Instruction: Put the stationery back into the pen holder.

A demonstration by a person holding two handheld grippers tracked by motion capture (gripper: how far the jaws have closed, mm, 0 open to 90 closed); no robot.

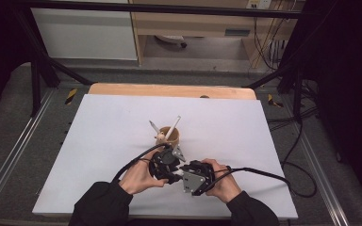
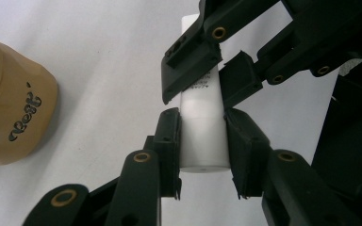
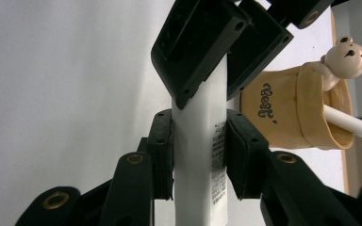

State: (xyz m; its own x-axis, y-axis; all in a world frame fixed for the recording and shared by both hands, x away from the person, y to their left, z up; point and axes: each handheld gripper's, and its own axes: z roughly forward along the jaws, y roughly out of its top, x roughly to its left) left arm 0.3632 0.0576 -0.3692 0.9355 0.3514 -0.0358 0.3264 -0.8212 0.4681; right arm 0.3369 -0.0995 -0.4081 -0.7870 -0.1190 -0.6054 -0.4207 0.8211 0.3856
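Note:
A white marker [image 2: 202, 136] is clamped between both grippers, low over the white table sheet. My left gripper [image 2: 201, 150] is shut on its capped end. My right gripper [image 3: 199, 160] is shut on the labelled barrel [image 3: 202, 188] from the opposite side. In the high view the left gripper [image 1: 166, 165] and right gripper [image 1: 194, 176] meet tip to tip, just in front of a tan cup [image 1: 168, 136]. The cup [image 3: 292, 113] carries a small bear figure [image 3: 346, 54] on its rim and holds two white pens [image 1: 173, 126].
The white sheet [image 1: 99, 141] covers a wooden table [image 1: 169, 89] with bare room to the left, right and behind the cup. Black cables [image 1: 264, 174] trail off to the right. Dark frame legs and floor rails flank the table.

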